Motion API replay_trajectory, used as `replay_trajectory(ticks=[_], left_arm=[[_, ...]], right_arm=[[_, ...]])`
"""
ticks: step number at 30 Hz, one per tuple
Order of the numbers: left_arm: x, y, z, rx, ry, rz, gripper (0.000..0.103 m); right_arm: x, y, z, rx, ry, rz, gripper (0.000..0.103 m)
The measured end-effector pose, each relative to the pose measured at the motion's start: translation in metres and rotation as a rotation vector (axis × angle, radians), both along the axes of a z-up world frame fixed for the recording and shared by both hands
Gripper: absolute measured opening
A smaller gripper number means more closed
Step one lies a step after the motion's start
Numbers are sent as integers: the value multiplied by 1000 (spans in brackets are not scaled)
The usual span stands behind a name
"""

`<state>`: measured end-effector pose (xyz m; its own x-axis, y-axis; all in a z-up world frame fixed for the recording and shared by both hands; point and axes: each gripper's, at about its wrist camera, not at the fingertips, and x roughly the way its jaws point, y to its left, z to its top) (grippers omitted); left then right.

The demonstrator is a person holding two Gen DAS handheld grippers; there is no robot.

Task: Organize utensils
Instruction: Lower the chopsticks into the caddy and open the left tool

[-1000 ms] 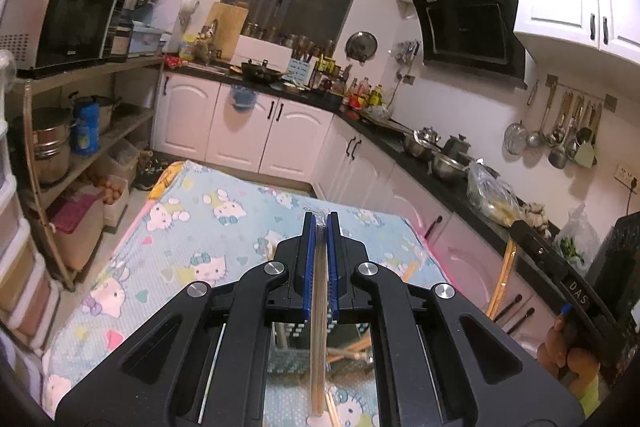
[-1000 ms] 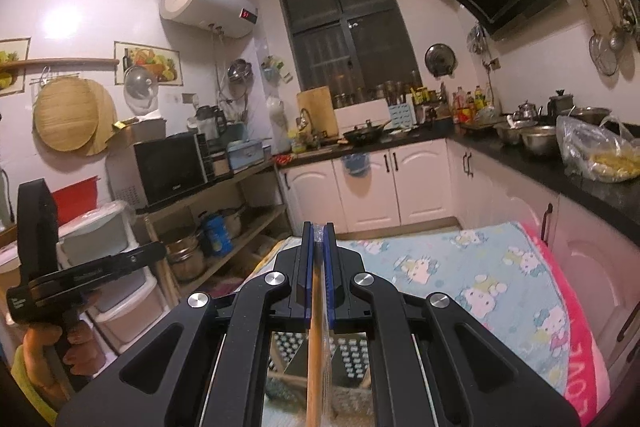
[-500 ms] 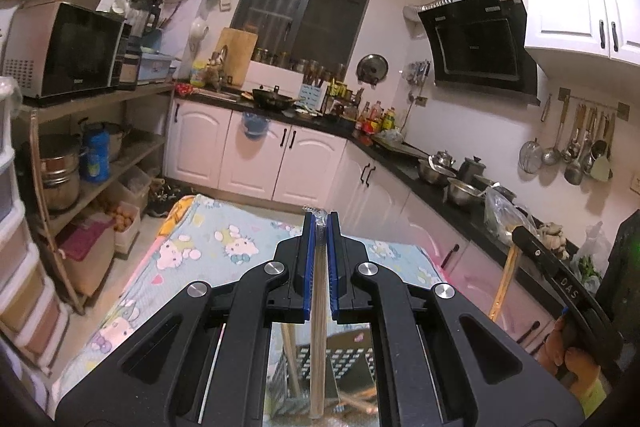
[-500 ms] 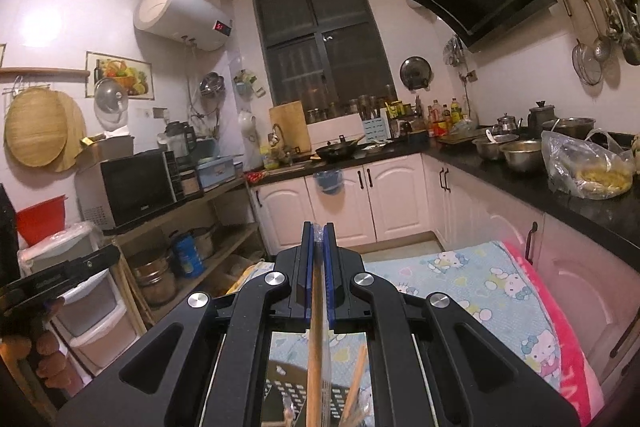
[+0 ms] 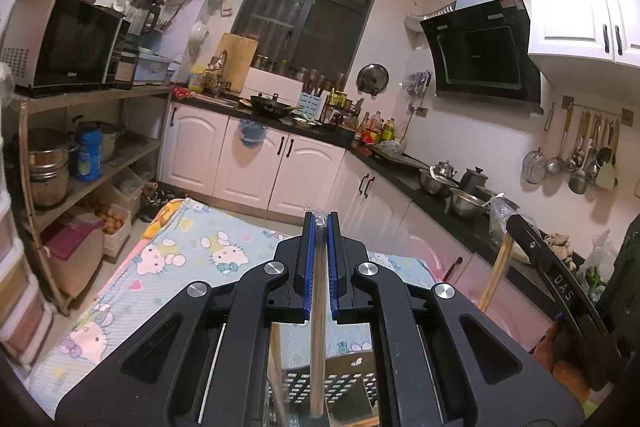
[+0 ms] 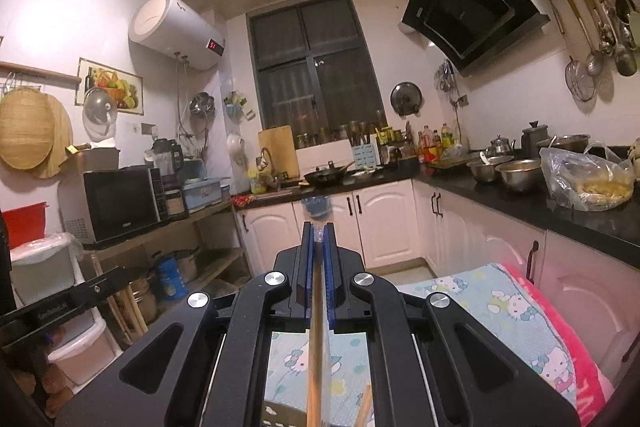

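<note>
My left gripper (image 5: 319, 227) is shut on a wooden chopstick in a clear sleeve (image 5: 317, 339) that hangs down between the blue pads. Its lower end sits over a grey perforated utensil basket (image 5: 340, 383), with another wooden stick (image 5: 276, 375) leaning in it. My right gripper (image 6: 318, 235) is shut on a second sleeved wooden chopstick (image 6: 314, 355), held upright above the table; the basket's dark rim (image 6: 280, 417) and another stick (image 6: 364, 407) show below. The right gripper and its chopstick also show in the left wrist view (image 5: 494, 275).
The table wears a Hello Kitty cloth (image 5: 192, 255) with a pink edge (image 6: 560, 347). White cabinets and a black counter with pots (image 5: 448, 183) run behind and right. A shelf with a microwave (image 5: 60, 43) stands left.
Both grippers have risen and tilted up with their chopsticks; the table and basket have dropped lower in both views, and more wall and ceiling show.
</note>
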<state>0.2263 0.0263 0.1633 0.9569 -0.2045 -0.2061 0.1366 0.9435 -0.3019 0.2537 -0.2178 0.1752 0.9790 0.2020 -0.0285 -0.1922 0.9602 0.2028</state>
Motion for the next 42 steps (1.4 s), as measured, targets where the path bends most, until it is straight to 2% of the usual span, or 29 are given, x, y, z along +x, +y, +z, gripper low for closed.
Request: replay_trajectory(ticks=[8, 15, 29, 39, 42], left_arm=[[8, -4, -12, 20, -10, 21, 2], [14, -7, -30, 29, -4, 28, 2], [17, -16, -78, 72, 68, -7, 2], [6, -14, -87, 86, 106, -6, 2], [3, -12, -88, 87, 124, -8, 6]], right_arm=[[3, 9, -22, -15, -34, -11, 5], [5, 11, -40, -7, -25, -22, 5], [4, 11, -73, -6, 55, 10, 6], [-17, 8, -75, -35, 123, 74, 6], [-21, 5, -77, -31, 151, 94, 6]])
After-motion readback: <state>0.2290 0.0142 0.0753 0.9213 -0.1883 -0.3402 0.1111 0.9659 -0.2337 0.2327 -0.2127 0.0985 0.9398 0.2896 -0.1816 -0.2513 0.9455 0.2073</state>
